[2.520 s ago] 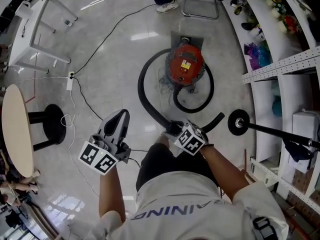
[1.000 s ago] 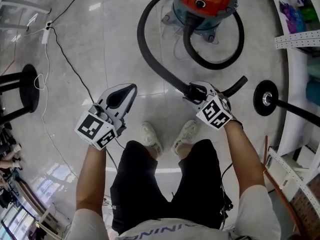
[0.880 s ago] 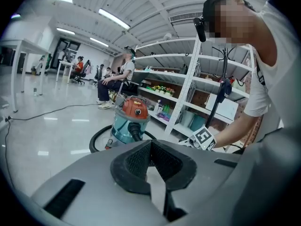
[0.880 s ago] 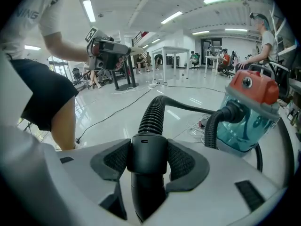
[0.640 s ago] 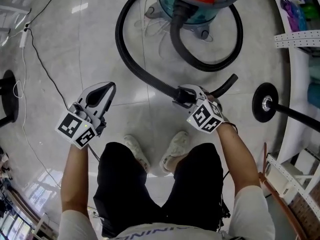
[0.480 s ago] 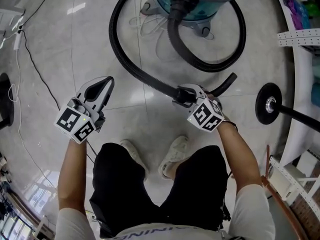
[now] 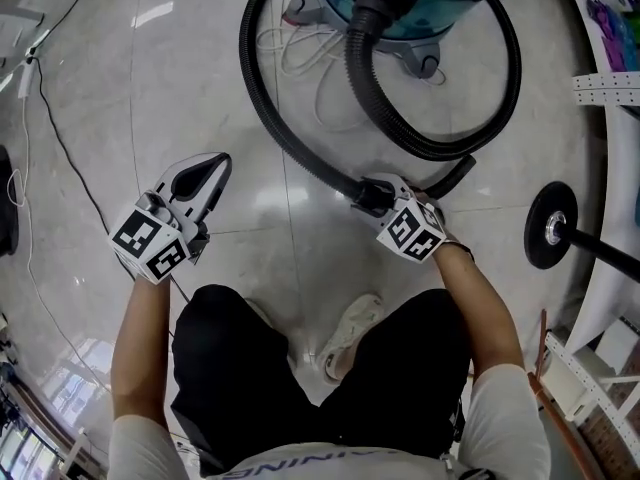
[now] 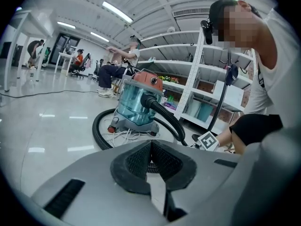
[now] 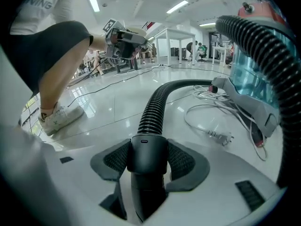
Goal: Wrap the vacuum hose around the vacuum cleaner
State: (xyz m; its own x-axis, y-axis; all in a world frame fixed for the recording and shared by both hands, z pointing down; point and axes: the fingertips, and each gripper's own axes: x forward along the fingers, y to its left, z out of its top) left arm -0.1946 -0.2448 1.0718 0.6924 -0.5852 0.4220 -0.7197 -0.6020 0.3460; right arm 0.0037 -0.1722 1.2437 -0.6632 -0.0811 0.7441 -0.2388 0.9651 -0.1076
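Clamping the vacuum hose (image 9: 153, 108), the right hand-held gripper (image 9: 149, 158) hovers.

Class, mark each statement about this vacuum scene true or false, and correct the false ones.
1. The right gripper is shut on the hose at its smooth black cuff. True.
2. The left gripper grips the hose too. False: its jaws are together with nothing between them.
3. A white power cord lies loose on the floor beside the vacuum cleaner. True.
4. The hose is wound tightly against the vacuum cleaner. False: it lies in a wide, loose loop round it.
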